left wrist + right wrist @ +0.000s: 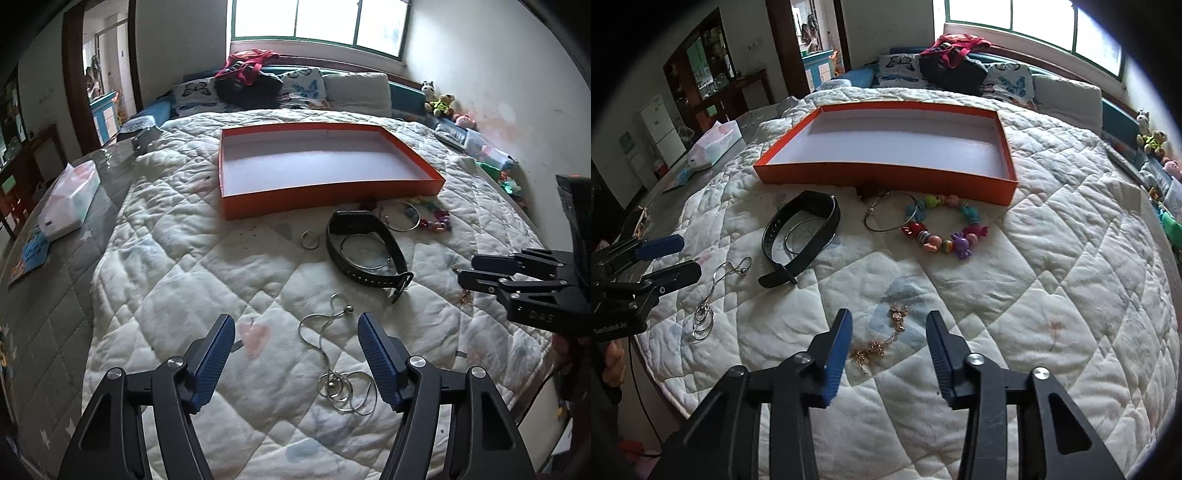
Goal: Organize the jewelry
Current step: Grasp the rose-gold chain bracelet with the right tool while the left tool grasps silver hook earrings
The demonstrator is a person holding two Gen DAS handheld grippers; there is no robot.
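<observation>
A silver necklace (334, 386) with ring pendants lies on the white quilt between the fingers of my left gripper (295, 321); the pads stand apart from it, so the gripper is open. A gold chain (877, 345) lies between the fingers of my right gripper (890, 315), also open and not touching it. Beyond them are a black strap band (354, 216) around a thin silver bangle, a small ring (303, 240), a wire bangle (882, 229) and a colourful bead bracelet (962, 245). The orange tray (332, 192) behind them holds nothing. Each gripper shows at the edge of the other's view.
A tissue box (70, 199) and a blue booklet lie at the bed's left side. Butterfly pillows (1012, 83) and a red and black bag (247, 70) sit at the headboard, stuffed toys (439, 103) along the right wall. The quilt's near edge drops off just behind the grippers.
</observation>
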